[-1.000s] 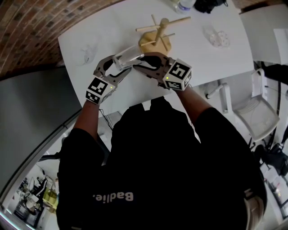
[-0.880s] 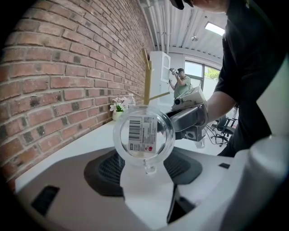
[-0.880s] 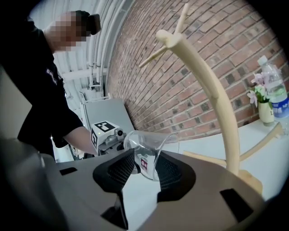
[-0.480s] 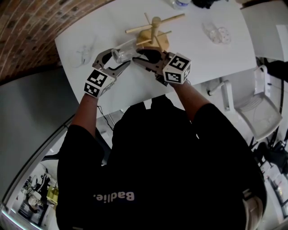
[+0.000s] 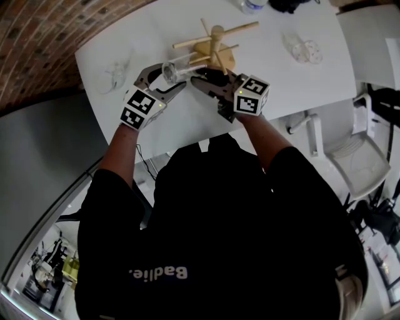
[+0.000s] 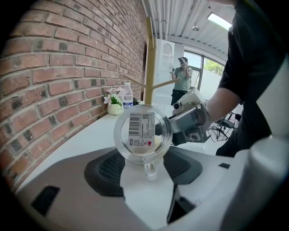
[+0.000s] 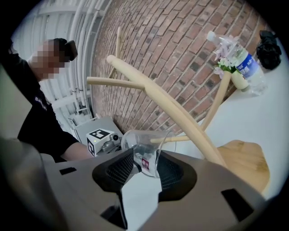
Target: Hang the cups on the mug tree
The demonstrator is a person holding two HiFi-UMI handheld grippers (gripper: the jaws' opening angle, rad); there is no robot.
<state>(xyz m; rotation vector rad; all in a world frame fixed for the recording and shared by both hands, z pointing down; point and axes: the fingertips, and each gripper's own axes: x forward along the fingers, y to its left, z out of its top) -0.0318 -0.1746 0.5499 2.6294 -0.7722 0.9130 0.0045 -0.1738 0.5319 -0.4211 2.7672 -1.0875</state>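
A clear glass cup (image 5: 170, 71) lies on its side above the white table (image 5: 281, 81), with my left gripper (image 5: 166, 76) shut on it. In the left gripper view its labelled base (image 6: 142, 131) faces the camera and the handle (image 6: 150, 169) points down between the pads. My right gripper (image 5: 199, 79) faces it from the right, open; its jaws have just been opening. In the right gripper view the cup (image 7: 145, 151) sits between the pads without being pressed. The wooden mug tree (image 5: 215, 39) stands just behind, and a thin peg (image 7: 180, 138) reaches toward the cup's mouth.
Another clear cup (image 5: 116, 74) lies at the table's left and a third (image 5: 301, 49) at the right. A water bottle (image 5: 251, 5) and a small flower vase (image 6: 114, 106) stand at the back by the brick wall. A chair (image 5: 356, 156) is off the right edge.
Both grippers moved with the cup up the picture toward the mug tree. The right gripper rolled, and its jaws spread off the cup, while the left kept its hold.
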